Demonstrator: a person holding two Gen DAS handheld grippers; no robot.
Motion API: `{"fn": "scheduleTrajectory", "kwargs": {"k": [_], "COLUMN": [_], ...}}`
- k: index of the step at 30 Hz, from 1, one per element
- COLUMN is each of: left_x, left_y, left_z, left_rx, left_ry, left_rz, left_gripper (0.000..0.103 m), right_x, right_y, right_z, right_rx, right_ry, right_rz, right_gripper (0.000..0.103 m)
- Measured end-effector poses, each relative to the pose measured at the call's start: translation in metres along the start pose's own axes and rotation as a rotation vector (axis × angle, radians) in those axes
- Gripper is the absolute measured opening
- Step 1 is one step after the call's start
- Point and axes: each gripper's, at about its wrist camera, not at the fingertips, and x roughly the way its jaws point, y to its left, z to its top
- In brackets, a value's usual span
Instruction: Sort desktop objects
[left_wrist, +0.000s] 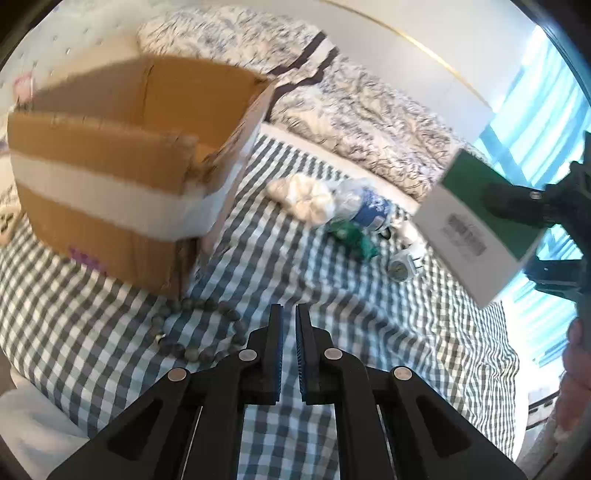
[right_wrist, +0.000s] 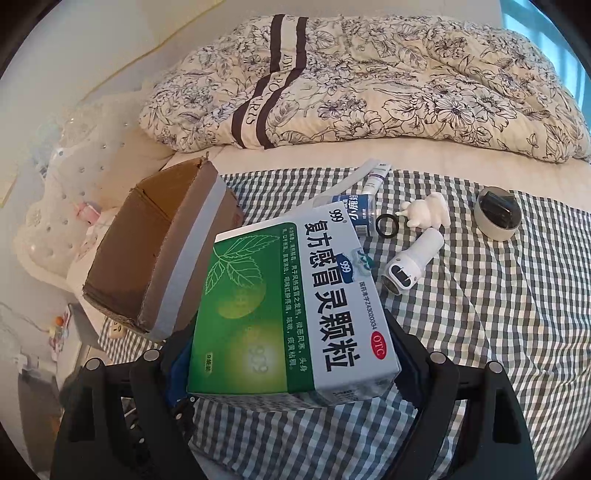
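While the right tongs clamp the green-and-white cardboard medicine box by its two long sides and hold it in the air above the grey-and-white checked bedsheet, the step in hand looks like carrying it to the open brown cardboard carton with a pale tape band, which stands just to the left on the bed. The box hangs near the carton's right wall but apart from it, as far as the right wrist view shows. To do this well, I would lift the box above the carton's rim before moving sideways, since a ragged flap juts from the near corner and could catch an edge; keep the box level so it does not pivot between the pads; and release only once it is wholly over the opening. The left tongs hover empty over the sheet with their blue-padded jaws nearly together, only a narrow gap between them; a loop of dull brown round beads lies just beside their left finger, close to the carton's corner. Still scattered on the sheet are a white cylindrical gadget, a small white figurine, a black ring and a white tube.
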Motion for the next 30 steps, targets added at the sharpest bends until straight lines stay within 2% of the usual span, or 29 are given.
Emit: {"fn": "scheduleTrajectory", "kwargs": {"k": [2,4,5,6,8,11,13,16,18,19,20,21,30], "left_x": [0.003,0.014,0.021,0.026,0.037,0.058,0.071,0.078,0.083,0.079,0.075,0.071,0.041], "left_y": [-0.006,-0.004,0.000,0.005,0.016,0.027,0.034,0.034,0.032,0.032,0.032,0.032,0.005], "left_z": [0.001,-0.002,-0.005,-0.008,-0.013,-0.012,-0.012,-0.011,-0.014,-0.015,-0.015,-0.015,-0.011], "left_rx": [0.048,0.072,0.074,0.072,0.060,0.005,-0.010,0.008,0.025,0.027,0.017,0.008,0.122], "left_ry": [0.000,0.022,0.044,0.061,0.103,0.180,0.207,0.210,0.227,0.217,0.209,0.203,0.085], "left_rz": [0.065,0.142,0.172,0.199,0.226,0.180,0.215,0.233,0.249,0.239,0.190,0.160,0.192], "left_gripper": [0.010,0.031,0.062,0.081,0.083,0.088,0.091,0.089,0.047,0.034,0.011,0.011,0.011], "right_x": [-0.001,-0.002,-0.001,0.000,0.002,0.006,0.008,0.009,0.009,0.009,0.009,0.010,0.008], "right_y": [-0.002,-0.005,-0.007,-0.008,-0.010,-0.014,-0.014,-0.015,-0.015,-0.016,-0.017,-0.018,-0.015], "right_z": [0.000,0.000,0.000,0.000,-0.001,-0.001,-0.001,-0.001,-0.001,-0.001,-0.001,-0.001,-0.004], "right_rx": [0.003,0.012,0.017,0.020,0.025,0.034,0.035,0.031,0.032,0.034,0.034,0.038,0.031], "right_ry": [-0.002,-0.003,-0.001,0.001,0.007,0.021,0.028,0.030,0.031,0.032,0.033,0.034,0.032], "right_rz": [-0.002,0.001,0.001,-0.002,-0.006,-0.006,-0.005,-0.005,-0.006,-0.007,-0.007,-0.007,0.006], "right_gripper": [0.086,0.086,0.086,0.086,0.086,0.086,0.086,0.086,0.086,0.086,0.086,0.086,0.086]}}
